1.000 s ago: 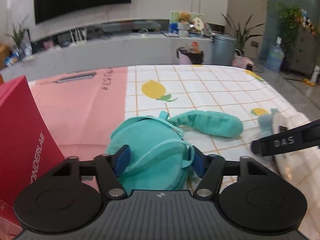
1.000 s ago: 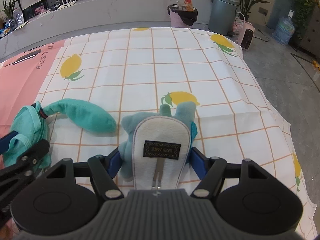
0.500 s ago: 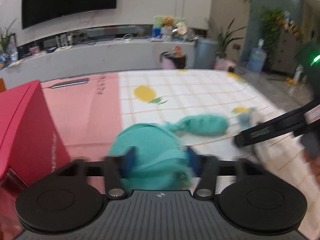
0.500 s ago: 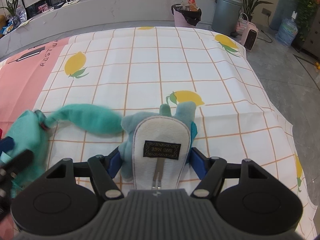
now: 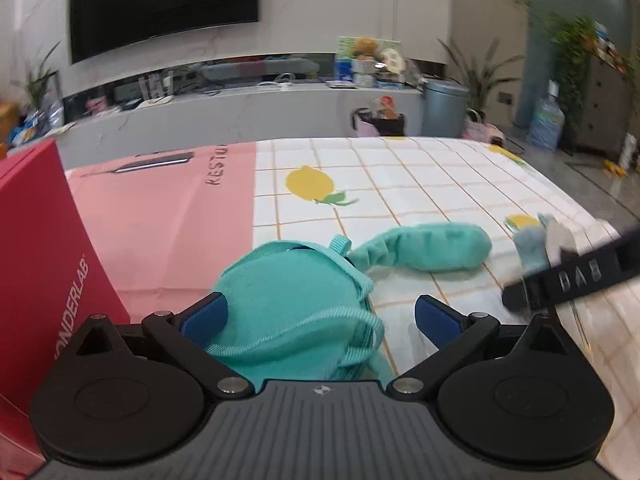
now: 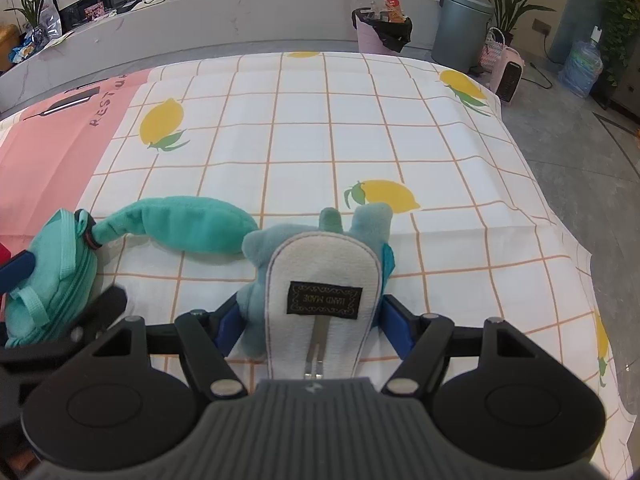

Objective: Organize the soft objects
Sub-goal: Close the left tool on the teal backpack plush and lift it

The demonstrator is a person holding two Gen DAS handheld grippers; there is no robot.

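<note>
The left gripper [image 5: 318, 316] has just been opening — its jaws now stand wide around the teal plush pouch [image 5: 292, 312] beside the red box [image 5: 44, 280], releasing it. The right gripper [image 6: 314, 322] clamps the blue-and-white plush slipper [image 6: 320, 280]; it likely goes next — beside the pouch.

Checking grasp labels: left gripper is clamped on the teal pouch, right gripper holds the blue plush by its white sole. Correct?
Not quite. The left gripper is not clamped: its jaws have just been opening, and the right pad stands clear of the teal pouch, as the left wrist view shows. The right gripper does hold the blue plush.
</note>
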